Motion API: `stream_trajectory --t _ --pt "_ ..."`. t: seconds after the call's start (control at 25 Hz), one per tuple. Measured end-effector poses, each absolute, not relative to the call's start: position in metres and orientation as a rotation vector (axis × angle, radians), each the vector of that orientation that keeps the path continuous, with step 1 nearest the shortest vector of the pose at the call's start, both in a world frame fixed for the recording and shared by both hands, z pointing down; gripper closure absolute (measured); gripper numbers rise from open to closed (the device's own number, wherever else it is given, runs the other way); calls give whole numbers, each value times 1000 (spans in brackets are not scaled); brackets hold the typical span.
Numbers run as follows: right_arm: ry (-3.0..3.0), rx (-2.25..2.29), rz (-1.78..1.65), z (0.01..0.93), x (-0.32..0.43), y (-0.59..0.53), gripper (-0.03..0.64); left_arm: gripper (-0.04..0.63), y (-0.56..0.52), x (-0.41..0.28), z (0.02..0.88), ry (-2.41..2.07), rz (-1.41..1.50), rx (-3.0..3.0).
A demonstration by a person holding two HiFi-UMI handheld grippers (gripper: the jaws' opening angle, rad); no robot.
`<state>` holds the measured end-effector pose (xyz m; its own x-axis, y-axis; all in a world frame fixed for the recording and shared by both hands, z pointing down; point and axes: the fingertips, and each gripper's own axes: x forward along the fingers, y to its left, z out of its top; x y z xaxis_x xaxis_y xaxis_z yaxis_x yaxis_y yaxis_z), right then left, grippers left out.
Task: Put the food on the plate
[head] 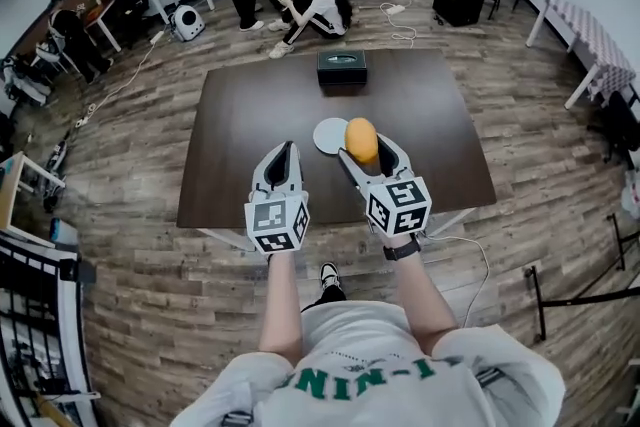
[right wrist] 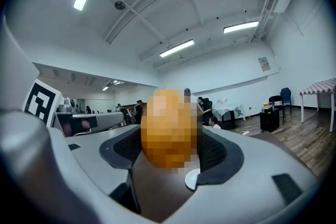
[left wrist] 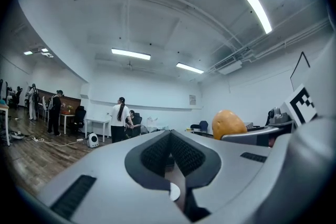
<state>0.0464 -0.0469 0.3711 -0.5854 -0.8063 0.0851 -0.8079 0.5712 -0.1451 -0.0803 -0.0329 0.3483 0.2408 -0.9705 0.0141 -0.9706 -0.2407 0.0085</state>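
While gripped: food (head: 361,140) clamped mid-body in right gripper (head: 368,151), at plate (head: 324,136) edge
Handling: likely light, smooth, bruisable; hold across widest girth
Left gripper (head: 283,152): closed, empty

floor (head: 130,275): wood planks | table (head: 240,145): dark brown | walls (left wrist: 152,93): white | ceiling lights (left wrist: 130,53): strips

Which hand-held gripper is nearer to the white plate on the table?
Right. The right hand-held gripper, holding the orange food, sits at the white plate's right edge; the left hand-held gripper is apart, off to its left.
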Motion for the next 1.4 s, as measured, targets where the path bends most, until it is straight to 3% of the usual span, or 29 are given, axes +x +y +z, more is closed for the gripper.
stream_trajectory --t 0.52,1.4 --pt "-2683 1491 271 390 -14 -193 301 580 -187 -148 361 -1927 25 2531" --pt "-2504 1342 522 525 -10 -348 301 580 -343 -130 479 -1778 162 2448"
